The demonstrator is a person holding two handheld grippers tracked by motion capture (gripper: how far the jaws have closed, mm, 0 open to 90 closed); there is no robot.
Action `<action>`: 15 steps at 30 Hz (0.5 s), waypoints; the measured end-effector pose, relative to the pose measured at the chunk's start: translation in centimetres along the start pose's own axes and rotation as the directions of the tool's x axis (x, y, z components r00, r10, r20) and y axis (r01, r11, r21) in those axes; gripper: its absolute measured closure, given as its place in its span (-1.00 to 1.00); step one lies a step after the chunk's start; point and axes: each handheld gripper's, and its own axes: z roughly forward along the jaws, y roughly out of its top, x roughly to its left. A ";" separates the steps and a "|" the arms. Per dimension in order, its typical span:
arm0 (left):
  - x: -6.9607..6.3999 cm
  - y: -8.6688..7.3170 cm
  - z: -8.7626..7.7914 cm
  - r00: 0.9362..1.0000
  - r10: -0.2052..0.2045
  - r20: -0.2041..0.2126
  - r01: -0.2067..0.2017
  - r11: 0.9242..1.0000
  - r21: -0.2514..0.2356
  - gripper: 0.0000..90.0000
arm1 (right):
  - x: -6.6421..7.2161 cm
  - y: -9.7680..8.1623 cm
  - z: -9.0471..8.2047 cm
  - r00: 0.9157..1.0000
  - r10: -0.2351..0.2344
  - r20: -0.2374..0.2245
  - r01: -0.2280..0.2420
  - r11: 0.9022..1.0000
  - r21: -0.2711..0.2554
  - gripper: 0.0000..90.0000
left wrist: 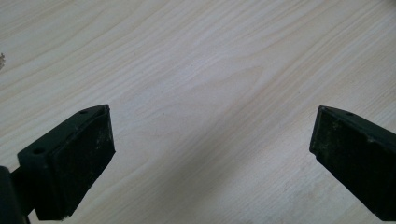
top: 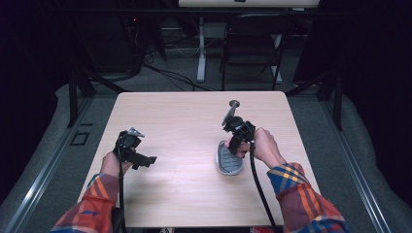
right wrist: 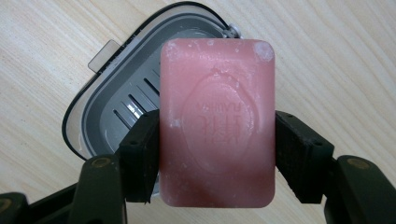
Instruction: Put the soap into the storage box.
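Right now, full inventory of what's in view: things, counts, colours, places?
soap: 1, pink bar with a stamped emblem, clamped between the right tongs' pads, above the dish
dish: 1, grey slotted tray in a clear dark-rimmed shell, on the table's right half
table: 1, light wood, centre of the high view
chair: 1, black, on the floor beyond the table
desk leg: 1, white, beyond the table, left of the chair
cables: several, dark, on the floor beyond the table
left tongs: 1, black, jaws wide apart over bare wood, nothing between them
right tongs: 1, black, shut on the soap
sleeves: 2, plaid, at the bottom of the high view
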 end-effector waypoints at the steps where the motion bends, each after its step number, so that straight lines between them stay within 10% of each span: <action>1: 0.0 0.0 0.0 1.000 0.001 0.000 -0.001 1.000 -0.001 -1.00 | 0.1 0.0 0.1 1.000 0.006 -0.002 -0.006 1.000 -0.001 -0.17; 15: -0.1 0.2 0.3 1.000 0.002 0.008 -0.003 1.000 0.007 -1.00 | 0.9 0.7 1.1 1.000 -0.008 0.006 0.008 0.999 0.035 -0.17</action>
